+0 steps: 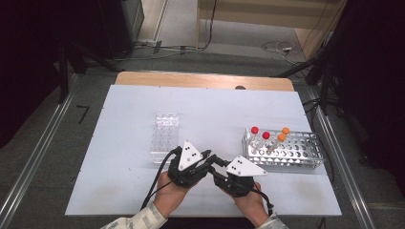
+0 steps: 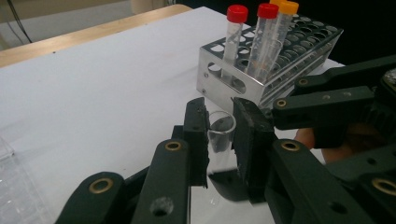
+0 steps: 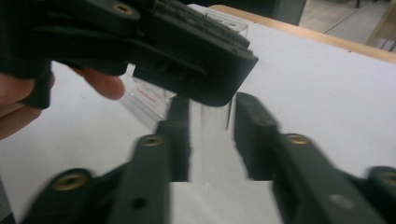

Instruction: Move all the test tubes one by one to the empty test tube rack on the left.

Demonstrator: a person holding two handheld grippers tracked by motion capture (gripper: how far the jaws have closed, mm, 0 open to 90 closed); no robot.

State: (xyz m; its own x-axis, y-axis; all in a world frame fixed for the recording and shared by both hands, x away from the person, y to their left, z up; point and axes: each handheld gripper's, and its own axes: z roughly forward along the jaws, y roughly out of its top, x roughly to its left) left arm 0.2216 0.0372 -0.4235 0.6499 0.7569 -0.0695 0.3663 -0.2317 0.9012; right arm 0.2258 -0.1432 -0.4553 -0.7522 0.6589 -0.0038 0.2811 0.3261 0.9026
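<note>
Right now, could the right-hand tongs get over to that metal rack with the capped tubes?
Probably yes. The right tongs sit just beside the metal rack, with bare white table between them. They look open around the clear tube that the left tongs are clamping, so they would first have to back off it.

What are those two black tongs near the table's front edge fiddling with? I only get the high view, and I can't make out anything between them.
Observer: The left gripper view shows it. The left tongs are clamped on a clear tube whose mouth is open, with no cap.
Operator: Is the other pair squeezing it too?
Observer: It seems not. In the right gripper view the right tongs stand on either side of that same tube with a thin gap on each side, though the picture is blurred.
</note>
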